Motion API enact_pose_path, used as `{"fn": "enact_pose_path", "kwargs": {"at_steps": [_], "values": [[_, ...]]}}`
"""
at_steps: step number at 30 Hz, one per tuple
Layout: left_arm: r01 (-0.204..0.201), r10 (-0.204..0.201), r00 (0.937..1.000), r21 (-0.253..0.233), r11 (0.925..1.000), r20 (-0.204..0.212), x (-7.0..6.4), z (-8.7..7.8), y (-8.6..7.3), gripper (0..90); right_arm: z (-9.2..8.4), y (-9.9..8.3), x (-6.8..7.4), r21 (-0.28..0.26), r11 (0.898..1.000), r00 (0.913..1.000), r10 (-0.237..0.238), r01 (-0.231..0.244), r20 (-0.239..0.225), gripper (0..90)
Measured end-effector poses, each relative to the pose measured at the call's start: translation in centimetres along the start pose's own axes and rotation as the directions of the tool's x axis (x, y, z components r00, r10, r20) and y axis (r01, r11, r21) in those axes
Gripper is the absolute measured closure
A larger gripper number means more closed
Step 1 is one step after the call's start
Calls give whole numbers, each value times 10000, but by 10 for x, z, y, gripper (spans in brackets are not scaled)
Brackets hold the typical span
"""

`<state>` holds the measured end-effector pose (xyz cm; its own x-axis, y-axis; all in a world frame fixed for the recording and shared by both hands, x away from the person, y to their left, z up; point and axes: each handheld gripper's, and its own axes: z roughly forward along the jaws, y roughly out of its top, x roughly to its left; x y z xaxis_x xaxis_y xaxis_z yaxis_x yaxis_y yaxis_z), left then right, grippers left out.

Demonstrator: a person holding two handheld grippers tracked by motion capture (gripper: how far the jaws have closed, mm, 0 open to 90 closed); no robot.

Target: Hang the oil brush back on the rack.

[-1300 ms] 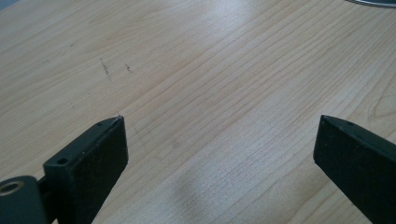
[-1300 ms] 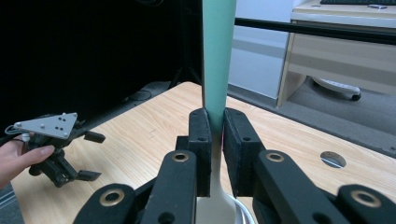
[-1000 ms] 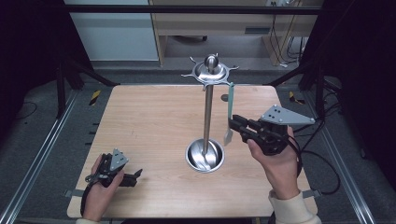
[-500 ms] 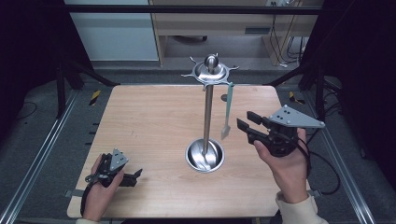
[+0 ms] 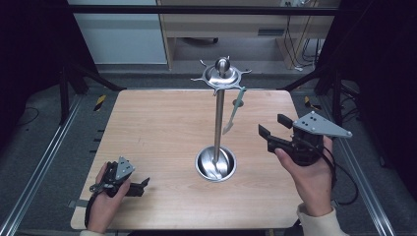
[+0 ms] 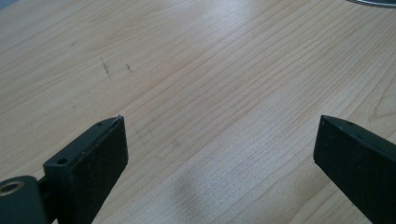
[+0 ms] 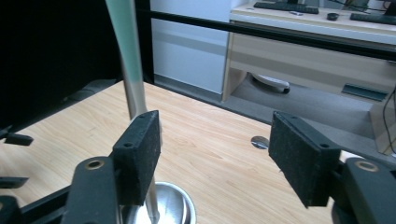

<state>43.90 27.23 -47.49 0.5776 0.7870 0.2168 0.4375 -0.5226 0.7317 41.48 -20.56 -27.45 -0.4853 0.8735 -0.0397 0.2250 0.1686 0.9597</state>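
Spoon (image 5: 233,114) hanging from rack (image 5: 220,110), bowl blurred, right tongs (image 5: 271,126) agape.

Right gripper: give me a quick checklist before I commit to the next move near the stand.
1. Right gripper jaws open, nothing between them: ok.
2. Pale green utensil hanging from the rack top, free of the jaws: ok.
3. Stand pole upright in its round base: ok.
4. Left gripper open, low over the wooden table at its near left corner, away from the stand: ok.
5. How firmly the utensil sits on its hook: cannot tell.
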Motion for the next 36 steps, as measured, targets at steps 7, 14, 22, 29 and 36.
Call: {"fn": "enact_pose_path", "kwargs": {"at_steps": [7,14,22,29,36], "values": [[-5,5,10000,8,10000,-6,0,0,0,27,3,-6,-8,265,9993,9991,-266,257,339,204],[-8,8,10000,-1,10000,-12,0,0,0,27,1,-13,-17,333,9990,9984,-323,307,459,118],[4,-4,10000,6,10000,-33,0,0,0,26,1,-27,-27,498,9985,9972,-277,243,689,77],[-6,6,10000,-4,10000,-32,0,0,0,27,4,-40,-32,763,9969,9966,-259,199,782,75],[-2,2,10000,-4,10000,-34,0,0,0,27,8,-51,-36,1108,9935,9954,-346,246,898,77]]}}
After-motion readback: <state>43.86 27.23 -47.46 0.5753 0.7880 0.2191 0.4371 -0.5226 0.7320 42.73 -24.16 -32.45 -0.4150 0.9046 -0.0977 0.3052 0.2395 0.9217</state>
